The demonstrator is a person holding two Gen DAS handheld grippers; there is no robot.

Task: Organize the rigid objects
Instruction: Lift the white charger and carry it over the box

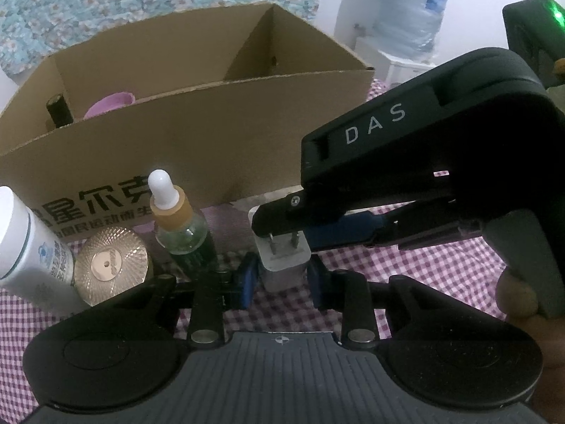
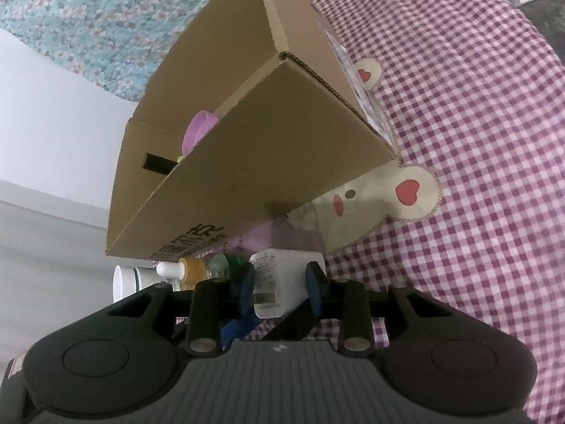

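A white charger plug (image 1: 284,266) stands on the checked cloth in front of the cardboard box (image 1: 212,130), prongs up. My left gripper (image 1: 281,282) is shut on its lower body, a blue pad on each side. My right gripper (image 1: 286,235) reaches in from the right and clamps the prong end. In the right wrist view the charger (image 2: 282,275) sits between the right gripper's (image 2: 280,281) blue pads, and a left gripper finger (image 2: 235,328) shows beneath it. The box (image 2: 247,176) holds a pink cup (image 1: 109,104) and a dark bottle (image 1: 58,111).
Left of the charger stand a glass dropper bottle (image 1: 176,219), a gold-lidded round jar (image 1: 111,268) and a white bottle (image 1: 24,247), all close to the box front. A rabbit patch (image 2: 381,194) lies on the pink checked cloth (image 2: 459,141). A hand (image 1: 515,293) holds the right gripper.
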